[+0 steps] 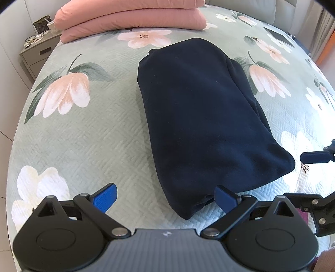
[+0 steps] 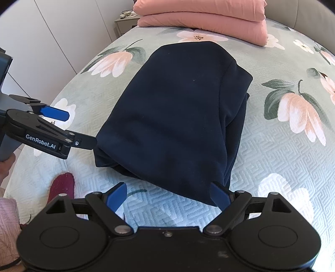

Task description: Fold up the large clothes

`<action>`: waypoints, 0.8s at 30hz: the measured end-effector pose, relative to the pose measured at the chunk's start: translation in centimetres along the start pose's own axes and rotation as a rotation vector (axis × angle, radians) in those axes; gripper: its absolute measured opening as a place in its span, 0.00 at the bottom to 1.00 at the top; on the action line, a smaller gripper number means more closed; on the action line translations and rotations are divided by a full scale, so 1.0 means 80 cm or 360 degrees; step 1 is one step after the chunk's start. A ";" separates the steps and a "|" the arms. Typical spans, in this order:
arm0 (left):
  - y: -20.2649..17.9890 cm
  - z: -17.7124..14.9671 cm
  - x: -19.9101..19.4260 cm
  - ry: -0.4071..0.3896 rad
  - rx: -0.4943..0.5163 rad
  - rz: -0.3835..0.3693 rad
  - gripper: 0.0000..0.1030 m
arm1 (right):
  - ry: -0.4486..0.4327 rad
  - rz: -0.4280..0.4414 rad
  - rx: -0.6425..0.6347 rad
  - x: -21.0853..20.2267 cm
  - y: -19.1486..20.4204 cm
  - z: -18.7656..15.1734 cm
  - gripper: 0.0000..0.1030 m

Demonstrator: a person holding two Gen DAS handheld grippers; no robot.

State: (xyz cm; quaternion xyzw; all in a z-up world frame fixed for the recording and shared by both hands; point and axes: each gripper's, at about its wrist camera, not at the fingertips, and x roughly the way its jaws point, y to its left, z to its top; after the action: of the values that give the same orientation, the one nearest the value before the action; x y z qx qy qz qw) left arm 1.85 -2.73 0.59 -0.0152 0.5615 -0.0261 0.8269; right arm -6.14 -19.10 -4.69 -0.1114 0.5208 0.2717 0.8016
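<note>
A navy garment is seen folded into a thick rectangular bundle, laid lengthwise near the middle of the bed, on a pale green quilted cover printed with pink and white flowers. Several layers are shown stacked along the bundle's right edge in the right wrist view.

The left tongs are held with their 2 blue-padded fingers wide apart at the near left corner of the bundle; the right-hand finger is seen touching or just beside the fabric edge, and nothing is clamped. The right tongs are likewise spread apart at the near right corner, with 1 finger against the cloth and nothing gripped.

On the side of the left tongs, as seen from the right wrist view, the white lettering "GenRobot.AI" can be read on the black housing.

2 folded pink quilts are stacked at the far end of the bed. A grey nightstand with small clutter is placed beside the bed's far left corner. A dark flat tablet-like item is laid on the far right of the cover.
</note>
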 end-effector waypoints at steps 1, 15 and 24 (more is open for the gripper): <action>0.000 0.000 0.000 0.0000 0.0000 0.0003 0.98 | -0.0001 -0.0001 0.0002 0.000 0.000 0.000 0.99; -0.003 0.000 0.002 0.0010 0.0002 0.0020 0.98 | 0.0019 0.0029 0.0007 0.002 -0.003 0.001 0.99; -0.005 -0.001 0.002 0.0008 0.0002 0.0018 0.98 | 0.0019 0.0034 0.0004 0.002 -0.003 0.001 0.99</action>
State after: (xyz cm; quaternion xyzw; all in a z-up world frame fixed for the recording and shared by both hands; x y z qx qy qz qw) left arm 1.79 -3.15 0.44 -0.0116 0.5636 -0.0218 0.8257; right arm -5.90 -19.25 -4.88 -0.1064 0.5270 0.2787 0.7957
